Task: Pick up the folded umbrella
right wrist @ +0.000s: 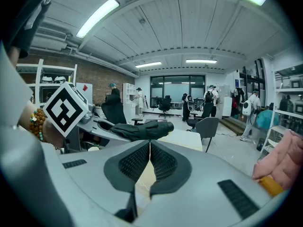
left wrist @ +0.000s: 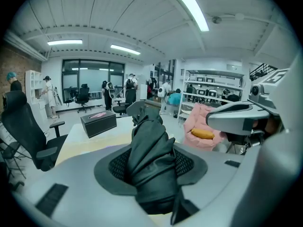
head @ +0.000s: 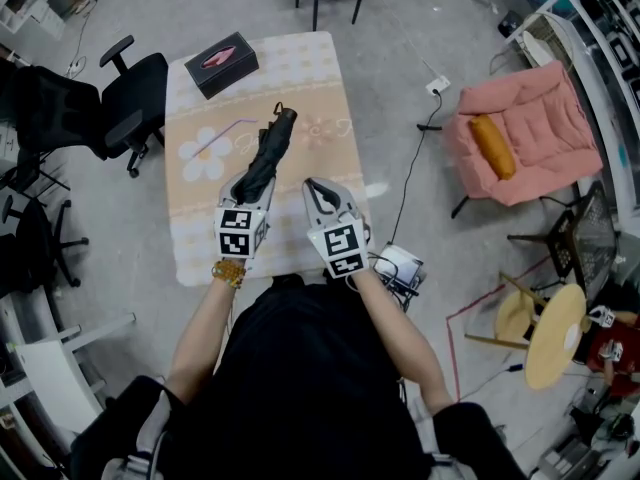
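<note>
The folded black umbrella (head: 268,154) is gripped near its lower end by my left gripper (head: 249,194), which is shut on it. In the left gripper view the umbrella's dark fabric (left wrist: 149,141) fills the gap between the pads and its handle end points away over the table. The right gripper view shows the umbrella (right wrist: 142,129) lying roughly level, clear of the tabletop. My right gripper (head: 318,188) hovers just to the right of it, apart from it. The right gripper (right wrist: 150,162) is shut with nothing in it.
The table (head: 310,88) has a peach flowered cloth, with a black tissue box (head: 221,64) at its far left corner. A black office chair (head: 130,98) stands to the left. A pink beanbag chair (head: 525,133) and floor cables lie to the right.
</note>
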